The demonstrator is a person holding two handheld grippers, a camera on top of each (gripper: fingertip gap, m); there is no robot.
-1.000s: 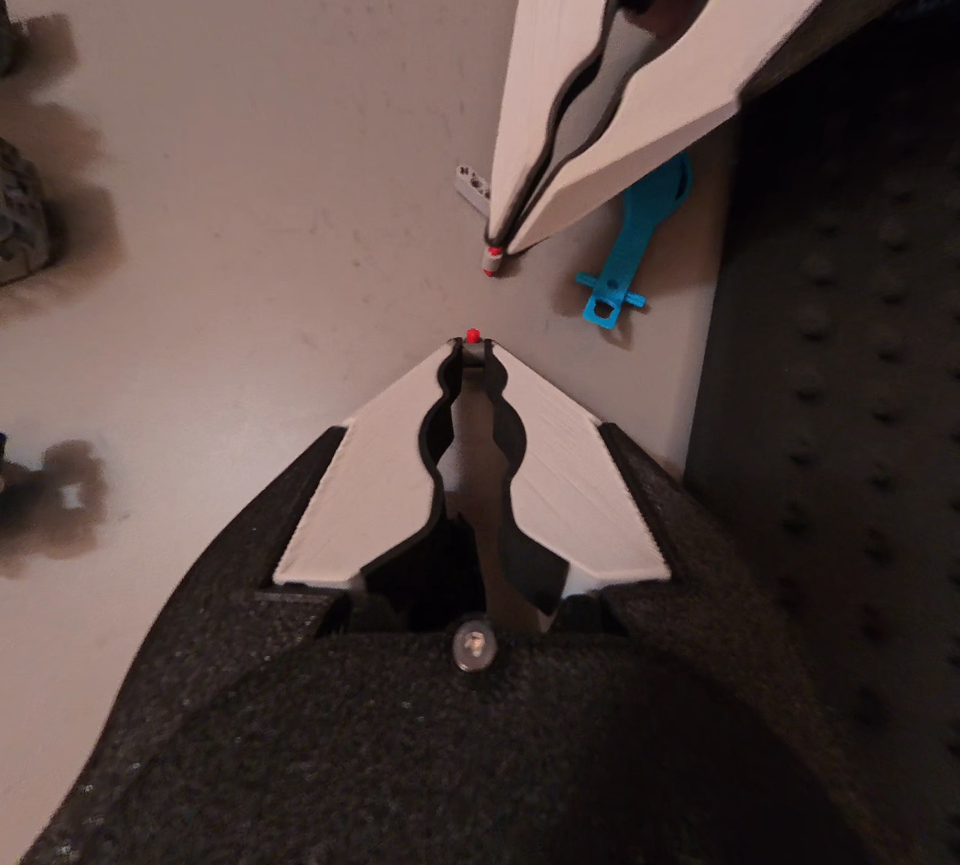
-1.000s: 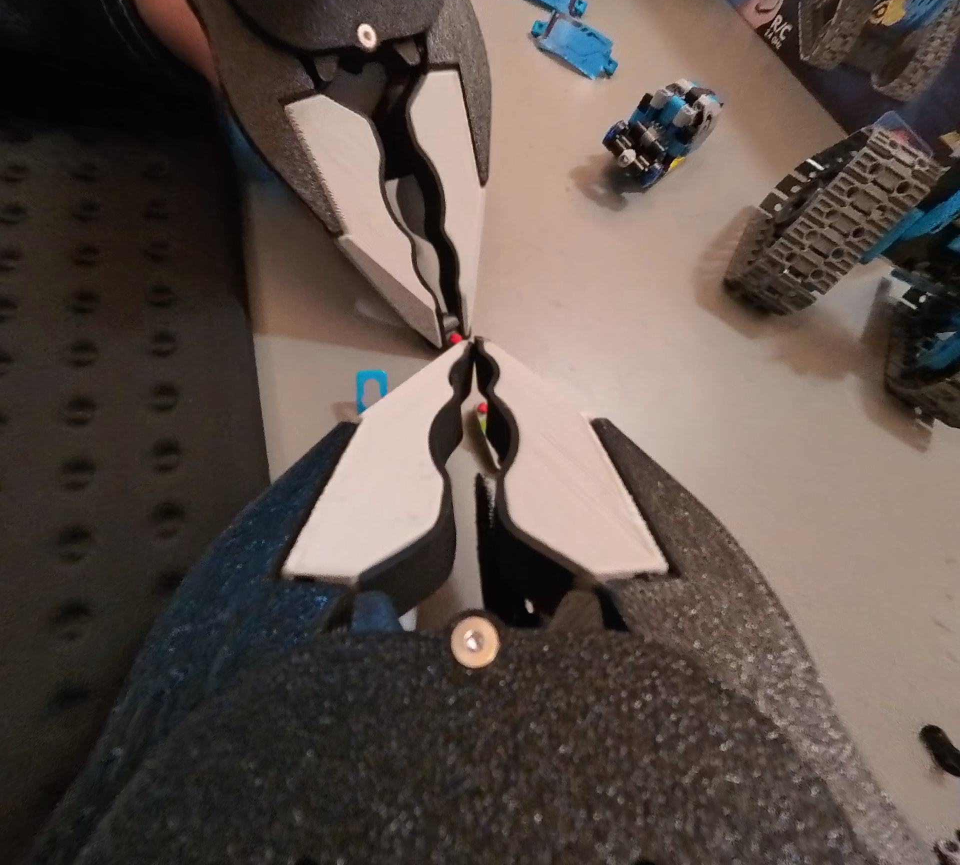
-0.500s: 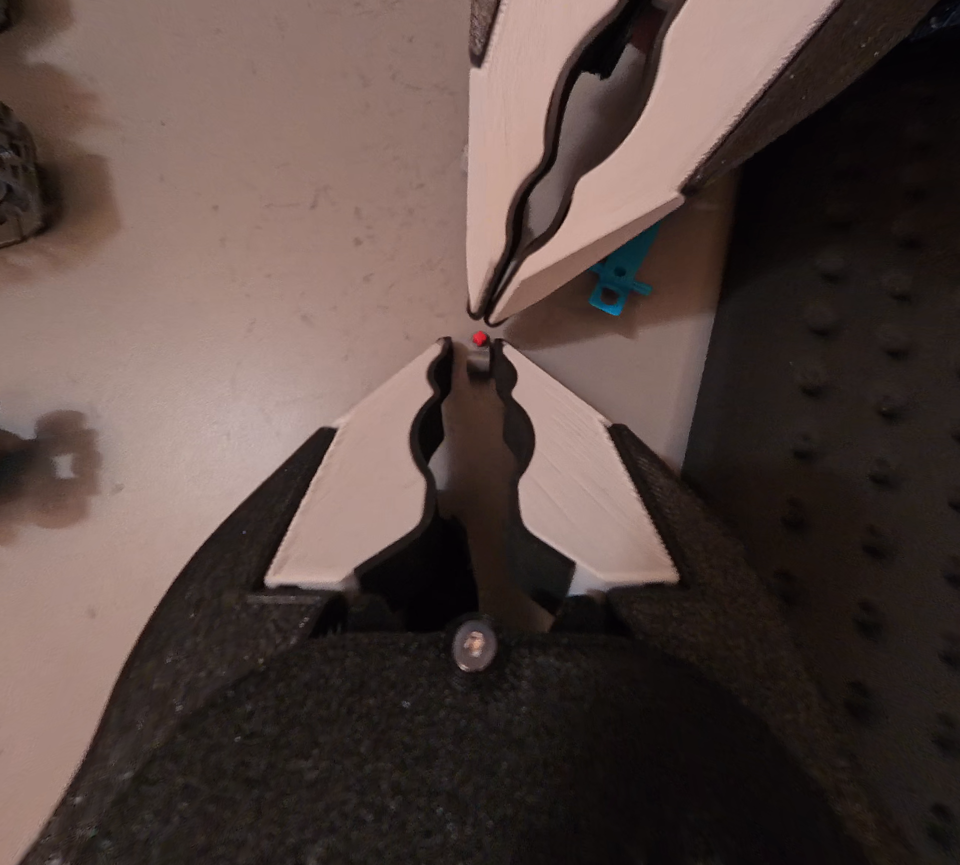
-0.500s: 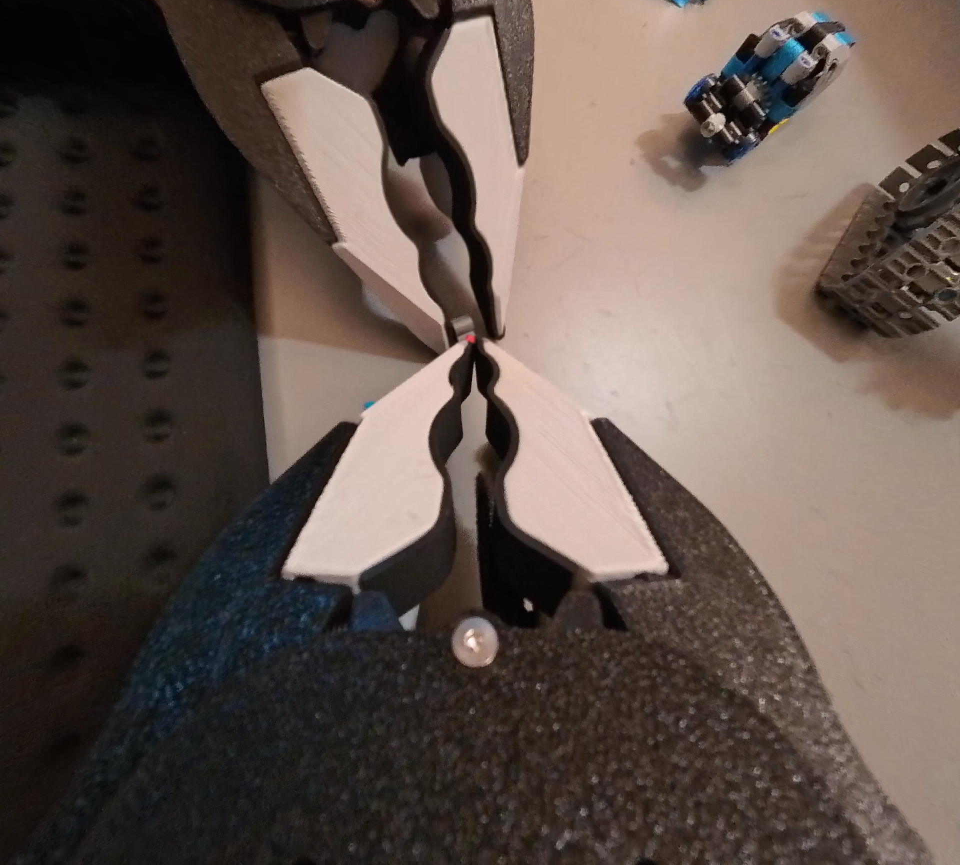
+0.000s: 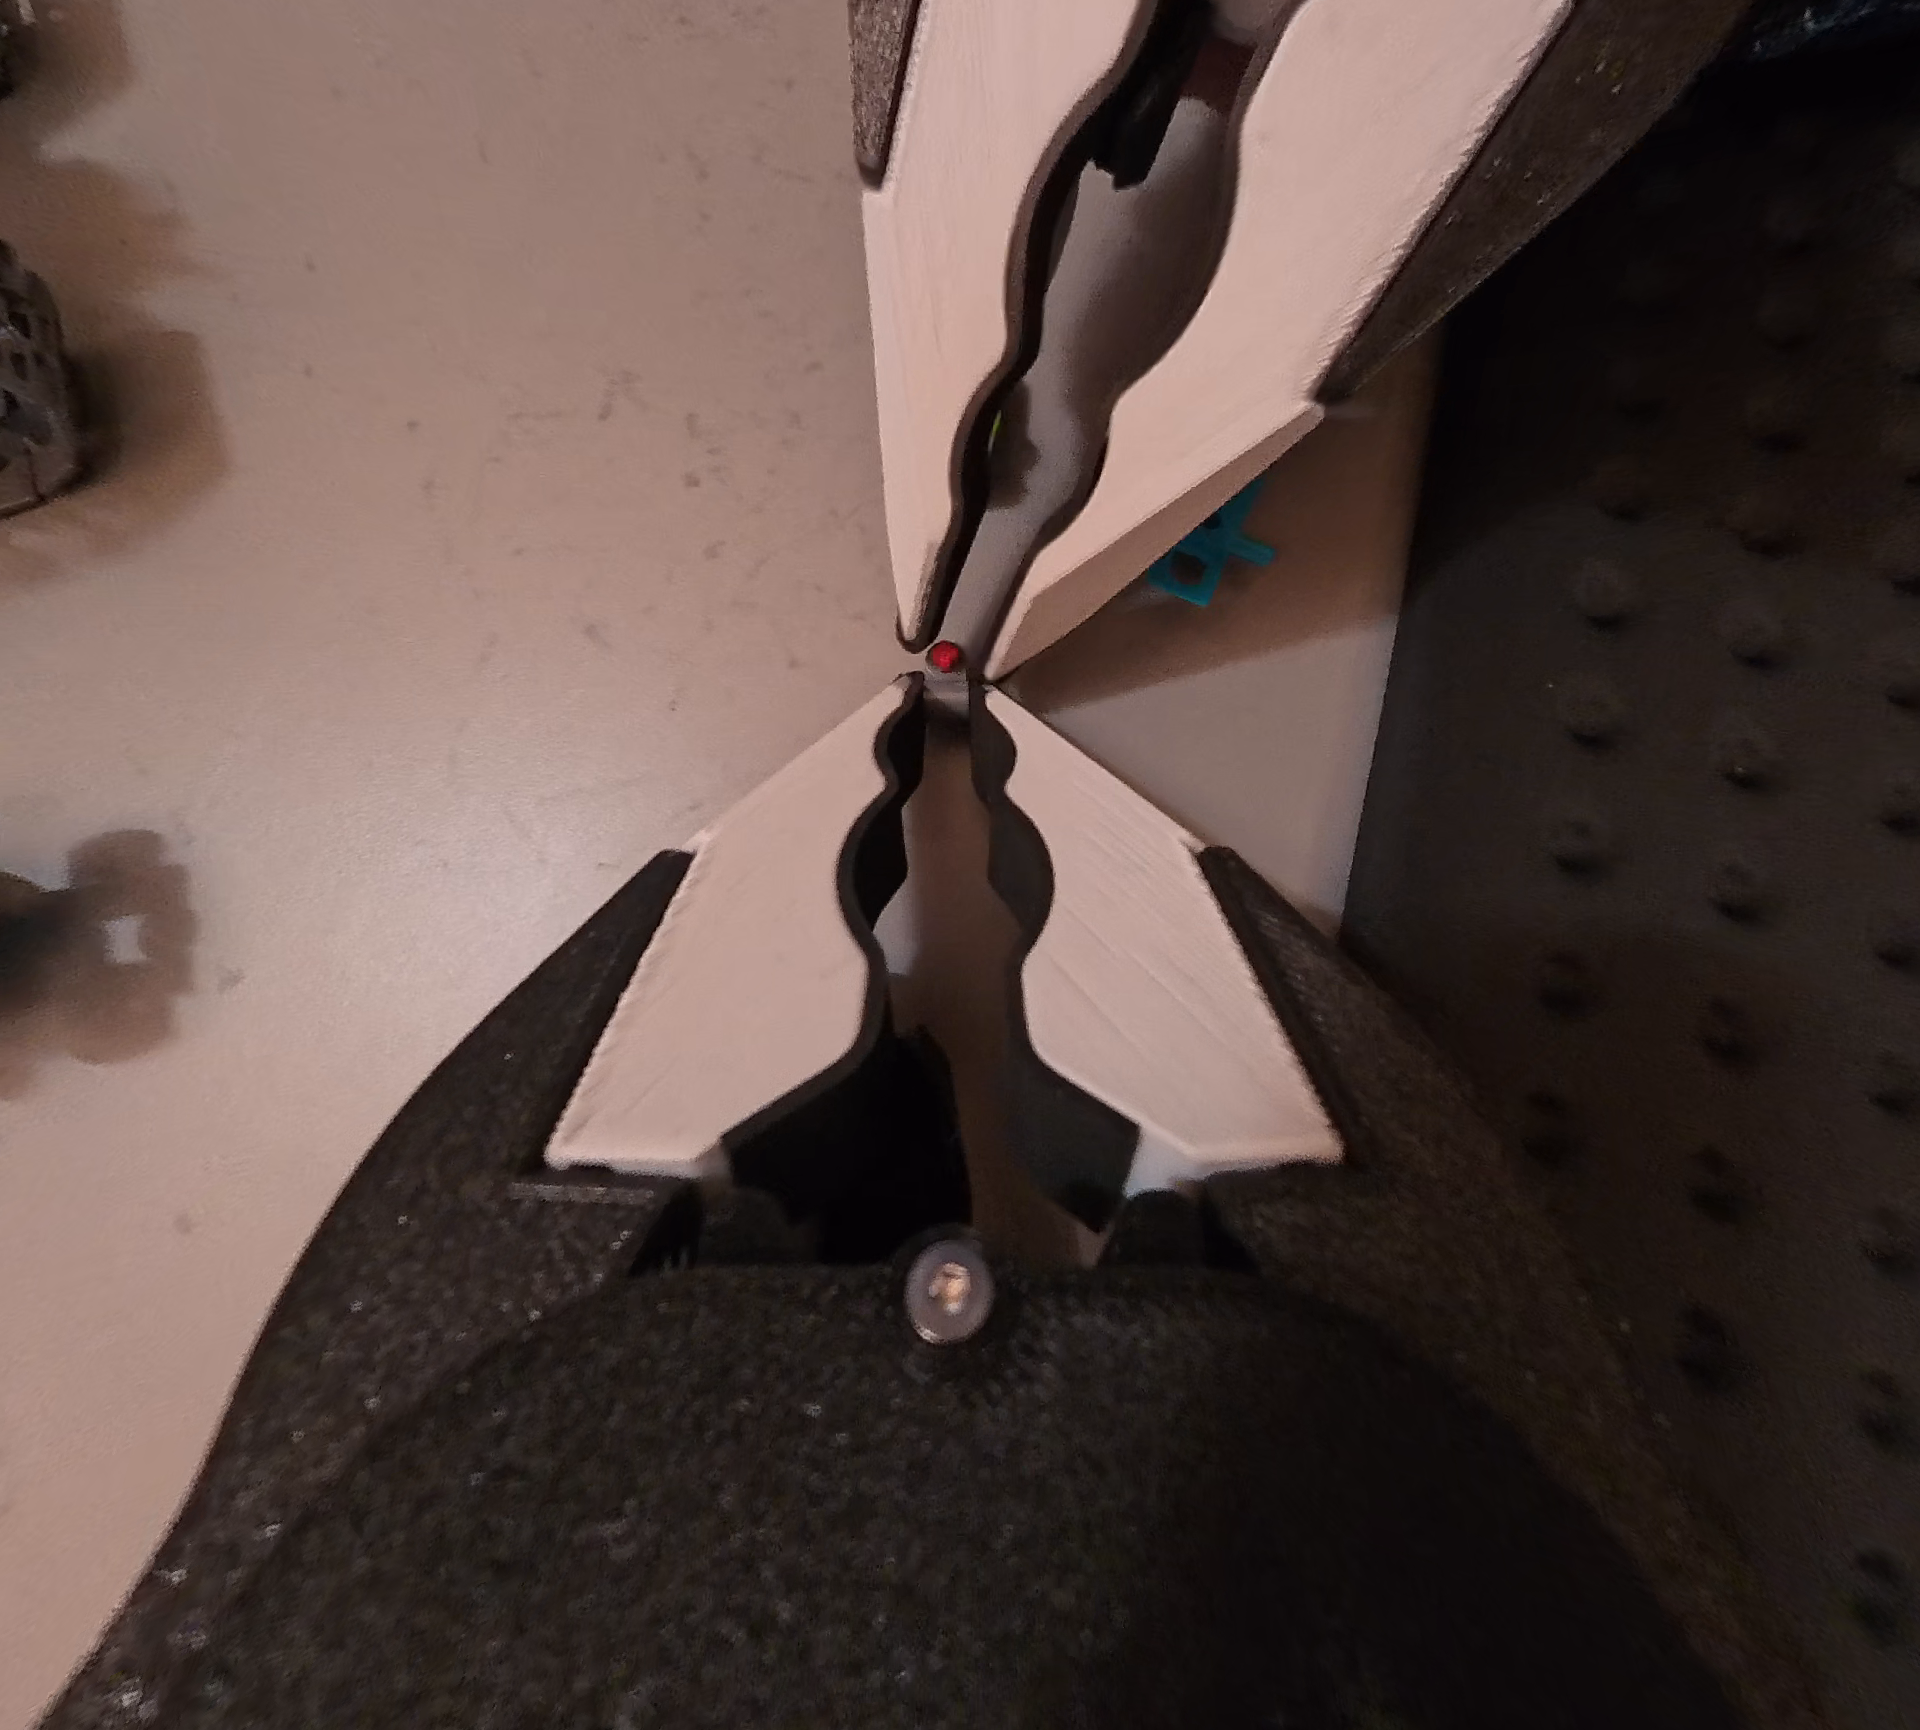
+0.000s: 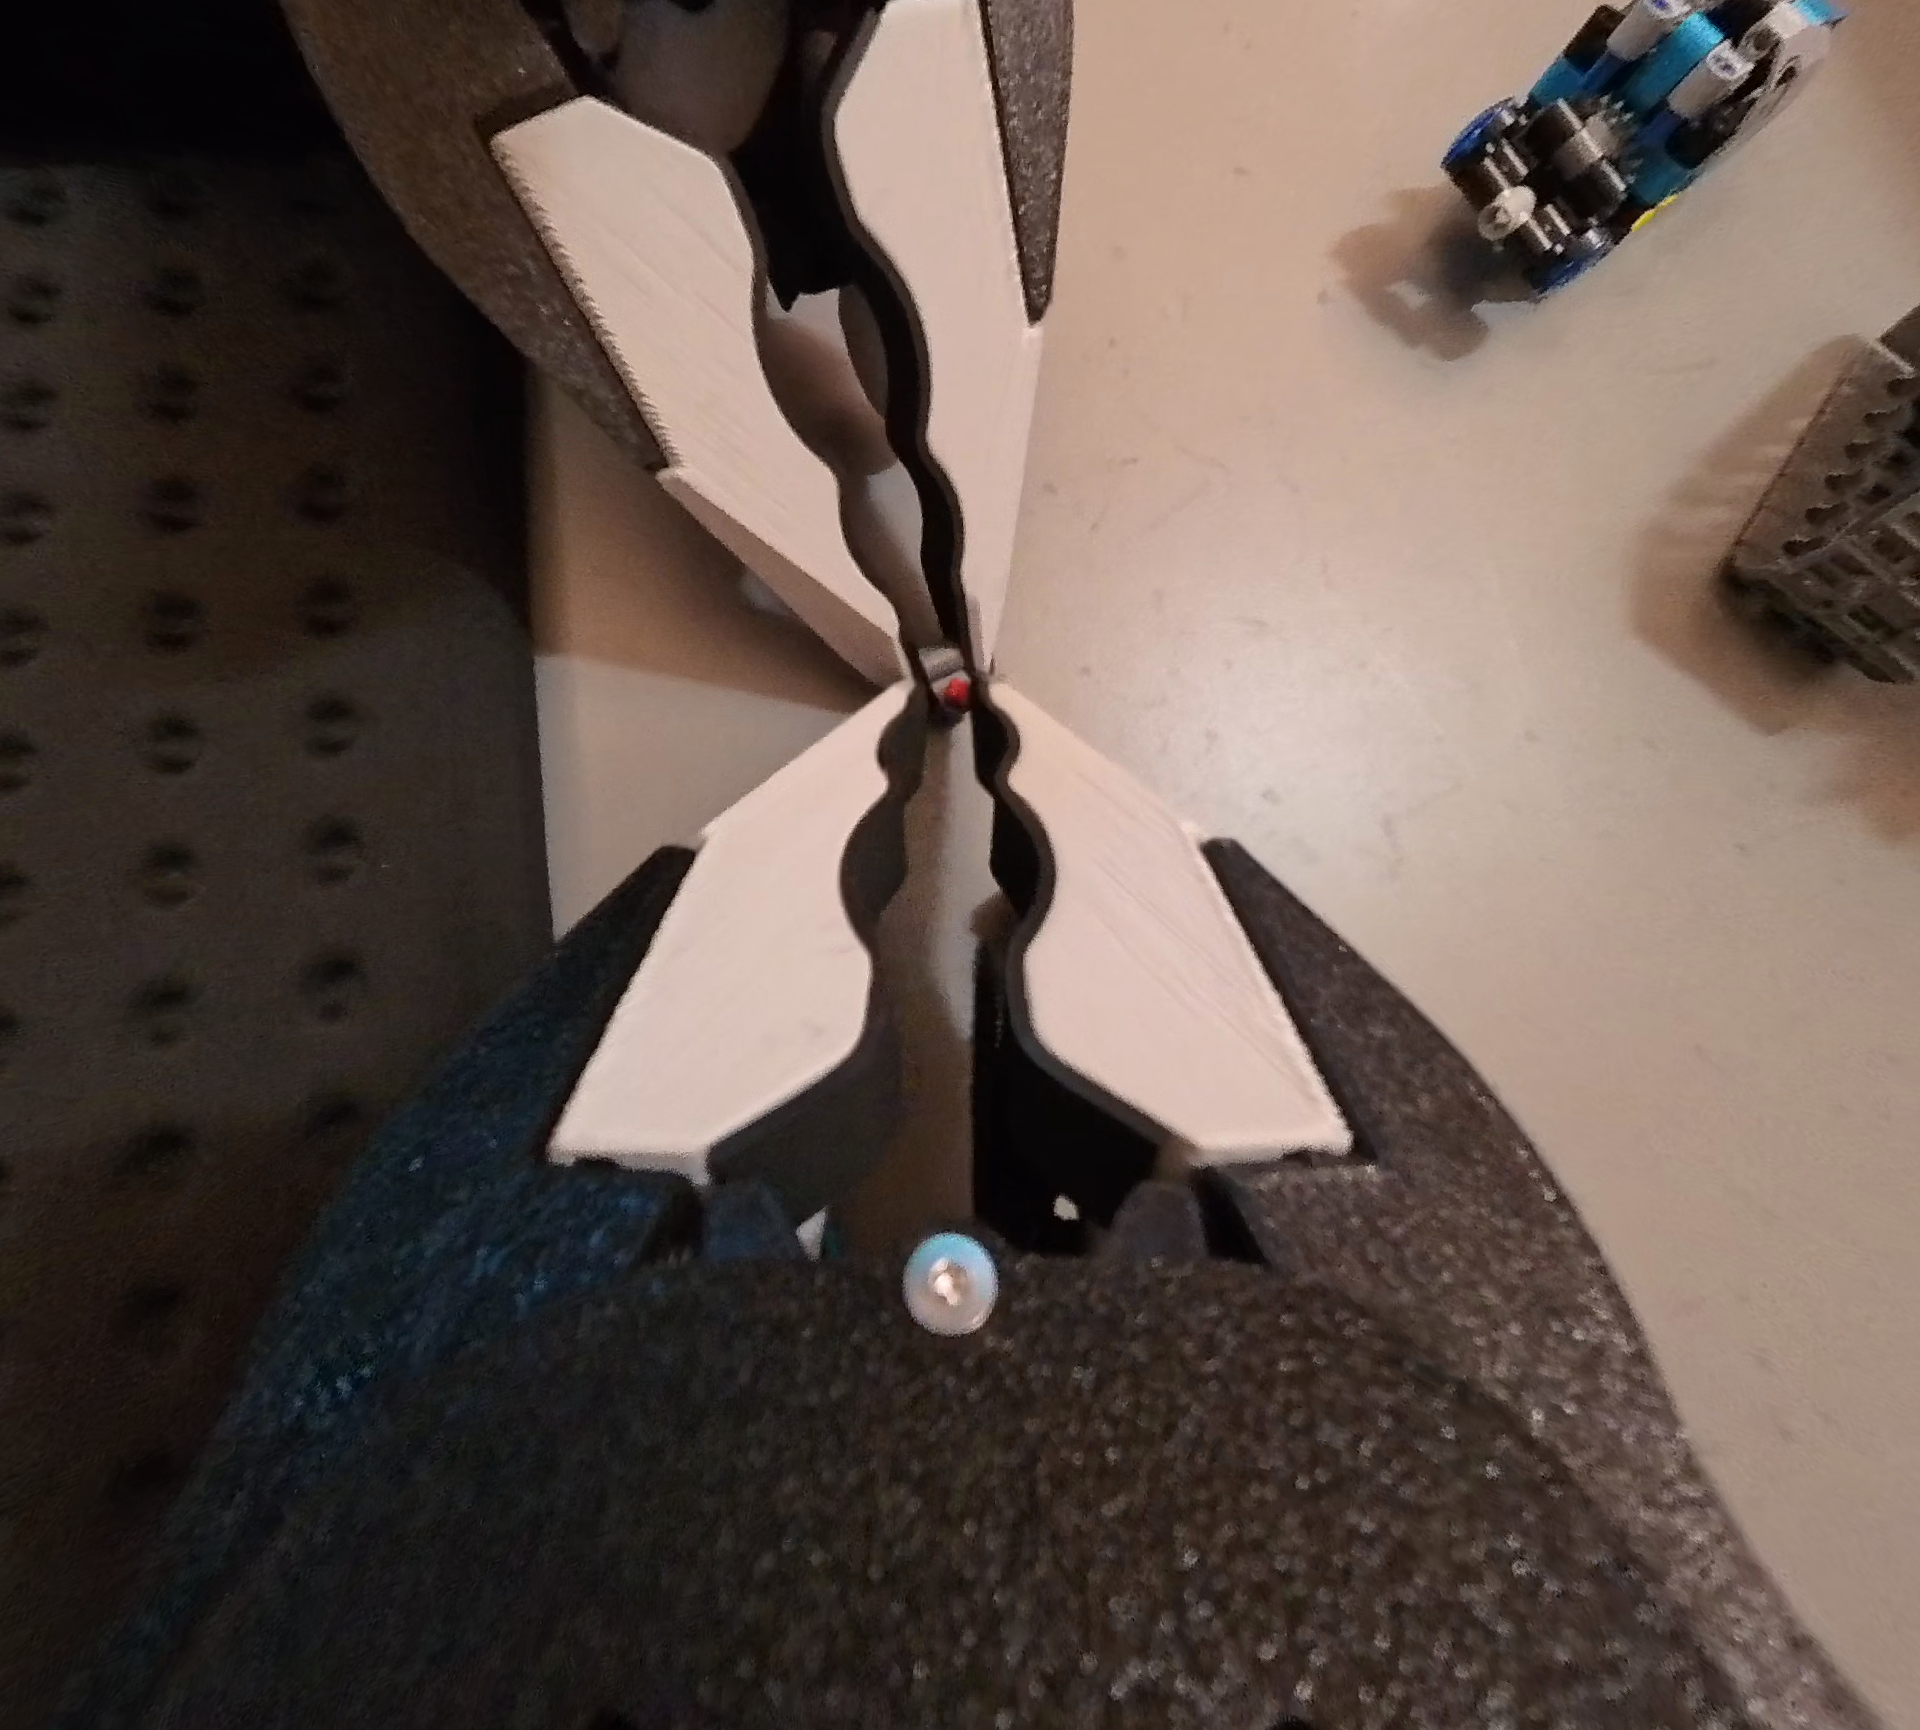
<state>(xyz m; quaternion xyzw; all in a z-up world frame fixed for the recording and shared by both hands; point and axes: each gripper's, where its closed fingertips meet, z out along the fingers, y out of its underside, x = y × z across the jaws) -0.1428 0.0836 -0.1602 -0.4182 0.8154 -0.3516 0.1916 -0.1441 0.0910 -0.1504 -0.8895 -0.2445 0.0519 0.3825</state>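
Over the desk (image 5: 436,350), claws have met: left claw (image 5: 943,691) grips red-tipped pin (image 5: 943,657); right claw (image 6: 951,712), half-hiding it, looks clenched.

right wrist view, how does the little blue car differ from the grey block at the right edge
The blue car is blue, black and white, and fully in view; the grey block is one colour, gridded with holes, and cut off by the frame edge. Both rest on the pale table.

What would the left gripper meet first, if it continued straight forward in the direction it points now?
Most likely the right gripper. The left gripper, shut on a small grey piece with a red tip, points at the other's tips, almost touching. Whether they already touch, I cannot tell.
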